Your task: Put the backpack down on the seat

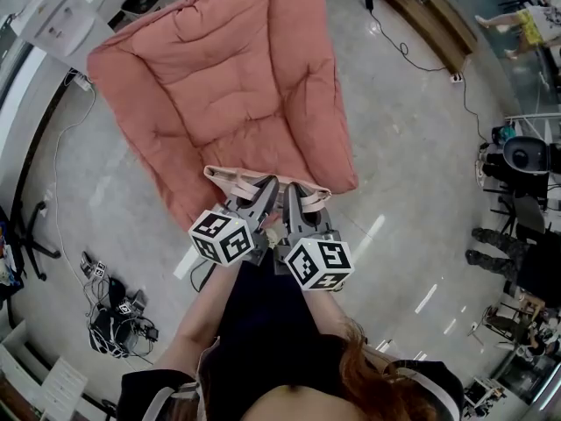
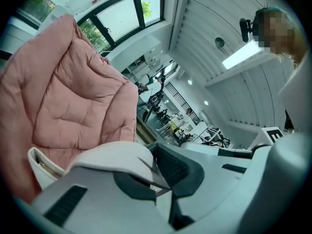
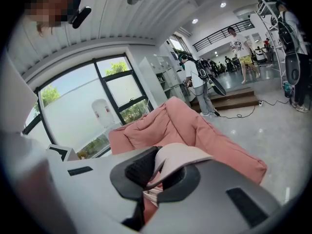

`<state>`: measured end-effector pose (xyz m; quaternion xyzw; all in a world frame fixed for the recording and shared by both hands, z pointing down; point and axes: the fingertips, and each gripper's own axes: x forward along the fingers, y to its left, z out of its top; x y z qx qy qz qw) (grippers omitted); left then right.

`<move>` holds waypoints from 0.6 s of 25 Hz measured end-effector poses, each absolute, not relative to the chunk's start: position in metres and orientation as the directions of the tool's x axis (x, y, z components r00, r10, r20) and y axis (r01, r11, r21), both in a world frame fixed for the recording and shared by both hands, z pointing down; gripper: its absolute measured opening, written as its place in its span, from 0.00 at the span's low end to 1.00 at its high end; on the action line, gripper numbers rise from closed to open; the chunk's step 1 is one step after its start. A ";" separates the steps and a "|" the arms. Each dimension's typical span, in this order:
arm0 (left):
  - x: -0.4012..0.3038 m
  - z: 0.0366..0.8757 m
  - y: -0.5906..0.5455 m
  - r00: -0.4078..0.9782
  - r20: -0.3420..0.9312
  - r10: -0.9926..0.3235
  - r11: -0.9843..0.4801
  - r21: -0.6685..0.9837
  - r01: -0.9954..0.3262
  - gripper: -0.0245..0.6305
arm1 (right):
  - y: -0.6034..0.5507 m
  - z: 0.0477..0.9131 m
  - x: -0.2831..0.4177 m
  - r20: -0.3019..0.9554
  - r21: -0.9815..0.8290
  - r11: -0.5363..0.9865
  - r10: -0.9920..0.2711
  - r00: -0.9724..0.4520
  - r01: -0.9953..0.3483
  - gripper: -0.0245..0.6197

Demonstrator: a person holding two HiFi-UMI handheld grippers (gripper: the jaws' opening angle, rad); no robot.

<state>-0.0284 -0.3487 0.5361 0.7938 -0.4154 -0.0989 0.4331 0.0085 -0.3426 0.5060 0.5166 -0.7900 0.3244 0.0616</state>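
Task thing: the backpack (image 1: 238,181), pale cream with pink in it, is held up at the near edge of the seat (image 1: 228,77), right in front of me.
Seat: a big pink quilted cushion lying on the floor (image 1: 412,191), nothing on its padding that I can see.
Left gripper (image 1: 266,189): jaws fully together, pinching a pale strap (image 2: 114,152) of the backpack that folds over one jaw.
Right gripper (image 1: 292,198): jaws also fully together, clamped on a cream-pink band of the same bag, with the band bulging up between the pads.
Placing of the two: side by side and almost touching, both pointing toward the seat and slightly down.
Done so far: the bag is gripped on both sides and brought to the seat's front edge.
Left to do: I judge it is not set down yet. The bag needs to go further over the padding, come to rest there, and both jaws need to let go.
Unsure: whether the bag's bottom already touches the cushion; my own grippers and body cover it from above.
Head view only: the whole outline of the seat, how far the bag sits from its middle, and a tangle of cables (image 1: 114,314) off to the left on the floor.
Left gripper view only: the bag's zipped cream edge (image 2: 41,167) lying close against the pink padding.
Right gripper view only: the seat's raised back from the side, and people (image 3: 200,87) standing well behind it.
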 end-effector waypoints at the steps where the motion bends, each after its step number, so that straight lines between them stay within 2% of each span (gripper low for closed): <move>1: -0.029 0.540 -0.351 0.636 0.204 -0.744 -0.277 0.772 -0.572 0.07 | -0.345 0.509 0.008 0.437 -0.449 0.250 -0.776 -0.455 -0.858 0.09; 15: -0.016 0.580 -0.367 0.621 0.261 -0.739 -0.235 0.765 -0.600 0.07 | -0.362 0.549 0.022 0.476 -0.406 0.240 -0.768 -0.428 -0.882 0.09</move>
